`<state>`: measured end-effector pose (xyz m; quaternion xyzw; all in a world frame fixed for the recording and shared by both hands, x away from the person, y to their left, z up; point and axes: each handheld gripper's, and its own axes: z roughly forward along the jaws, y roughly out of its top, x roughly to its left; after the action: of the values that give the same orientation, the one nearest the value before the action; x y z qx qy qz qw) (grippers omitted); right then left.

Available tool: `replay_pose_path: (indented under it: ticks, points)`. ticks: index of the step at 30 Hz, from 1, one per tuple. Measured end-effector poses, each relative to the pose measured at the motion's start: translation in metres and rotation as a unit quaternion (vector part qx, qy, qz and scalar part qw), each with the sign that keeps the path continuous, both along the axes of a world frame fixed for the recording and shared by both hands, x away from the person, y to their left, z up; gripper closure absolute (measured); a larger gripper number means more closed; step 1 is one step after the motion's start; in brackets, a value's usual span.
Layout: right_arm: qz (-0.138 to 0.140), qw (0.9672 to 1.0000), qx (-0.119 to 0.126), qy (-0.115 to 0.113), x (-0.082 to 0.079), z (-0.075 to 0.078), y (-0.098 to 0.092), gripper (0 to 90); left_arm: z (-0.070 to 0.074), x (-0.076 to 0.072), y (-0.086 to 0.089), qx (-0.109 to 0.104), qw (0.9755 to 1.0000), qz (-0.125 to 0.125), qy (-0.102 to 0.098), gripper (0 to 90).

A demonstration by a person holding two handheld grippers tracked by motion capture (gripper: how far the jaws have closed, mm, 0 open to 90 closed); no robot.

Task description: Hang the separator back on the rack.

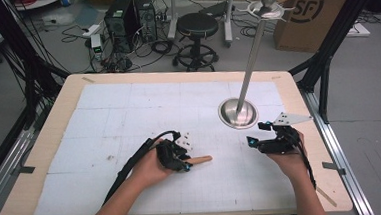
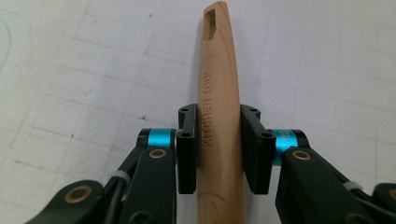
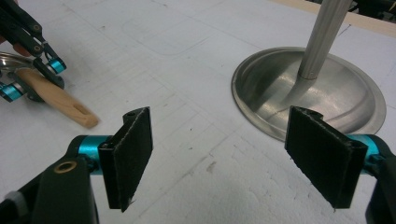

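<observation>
**On the counter: wooden handle clamped at left, open gripper at right**

Near the front edge of the counter (image 1: 41,161), on a white gridded mat (image 1: 128,106): left gripper (image 1: 185,160), held in the person's left hand (image 1: 149,169), closed on a wooden handle (image 1: 200,160). Handle lying low over the mat, free end pointing toward the right gripper (image 1: 260,133). From the left gripper view: handle (image 2: 217,116) running straight up between the two black jaws, pads (image 2: 187,154) pressed against both sides, stamped lettering "KITCHEN TOOL" along the wood, slotted hole near the far tip. Rest of the utensil hidden behind the gripper; a rounded metal part just visible beside the handle in the right gripper view, kind not determinable.

At right, well apart from the handle: right gripper, held in the right hand (image 1: 291,159), grey three-cornered plate on top, jaws spread wide with nothing between them. From the right gripper view: two black pads (image 3: 133,154) far apart, bare mat between, handle tip (image 3: 70,107) at upper left, round metal base (image 3: 280,88) of a stand at upper right.

Beyond the right gripper: stand (image 1: 252,58) with a dished steel base resting on the mat, slim pole rising to a hooked crown and a ball finial.

Behind the counter, on the floor: black stool (image 1: 197,34), computer towers (image 1: 130,18), cardboard box (image 1: 308,12), loose cables.
</observation>
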<state>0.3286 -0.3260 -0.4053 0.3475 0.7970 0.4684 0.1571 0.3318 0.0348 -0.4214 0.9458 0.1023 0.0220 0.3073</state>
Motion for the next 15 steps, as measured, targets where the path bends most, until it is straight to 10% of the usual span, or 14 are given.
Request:
replay_pose_path:
  ticks: [15]
  points:
    - [-0.001, 1.0, 0.0, 0.002, 0.0, 0.0, 0.001, 22.1, 0.014, -0.002, 0.008, -0.037, 0.9992, 0.002, -0.014, 70.6]
